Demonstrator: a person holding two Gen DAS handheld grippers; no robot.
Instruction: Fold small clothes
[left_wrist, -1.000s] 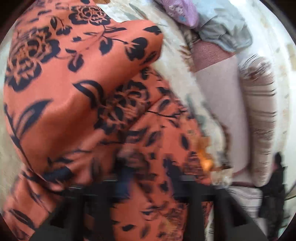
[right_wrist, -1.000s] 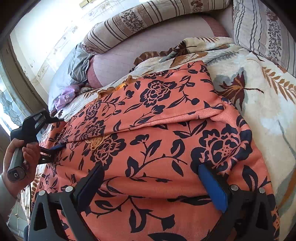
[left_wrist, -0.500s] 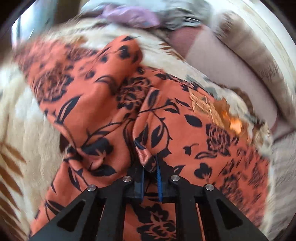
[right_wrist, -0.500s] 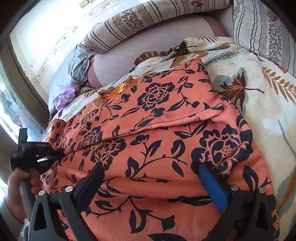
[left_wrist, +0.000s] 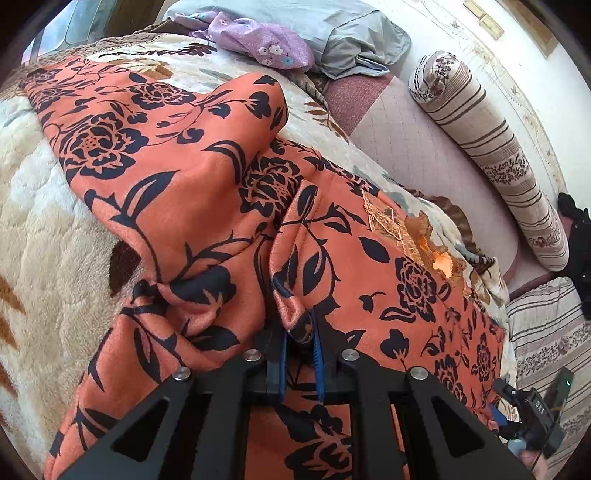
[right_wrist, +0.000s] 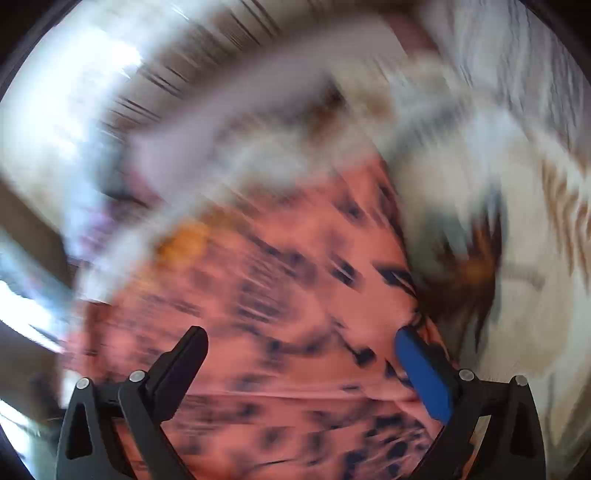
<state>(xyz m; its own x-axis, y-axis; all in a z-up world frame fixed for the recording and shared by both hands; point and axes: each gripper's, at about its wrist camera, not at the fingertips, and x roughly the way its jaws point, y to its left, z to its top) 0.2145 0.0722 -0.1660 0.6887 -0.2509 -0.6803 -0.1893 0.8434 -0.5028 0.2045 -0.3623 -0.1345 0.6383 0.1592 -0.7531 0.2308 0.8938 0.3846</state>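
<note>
The orange floral garment (left_wrist: 207, 206) is lying spread across the fleece blanket (left_wrist: 48, 236), reaching from its left edge toward the right one. The left gripper (left_wrist: 300, 354) is pinching a raised fold of it between its blue pads. The cloth is looking soft, thick and light (probably easy to slide), so hems and corners are seeming the best holds. The right gripper (right_wrist: 303, 365) is hanging spread wide over the garment; its view is blurring, while the left view alone is showing the purple cloth (left_wrist: 258, 44) and striped bolster (left_wrist: 491, 155).

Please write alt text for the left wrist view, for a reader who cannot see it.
The left gripper is shut on a fold of the orange floral garment, which lies on a cream blanket. A striped bolster lies behind.
</note>
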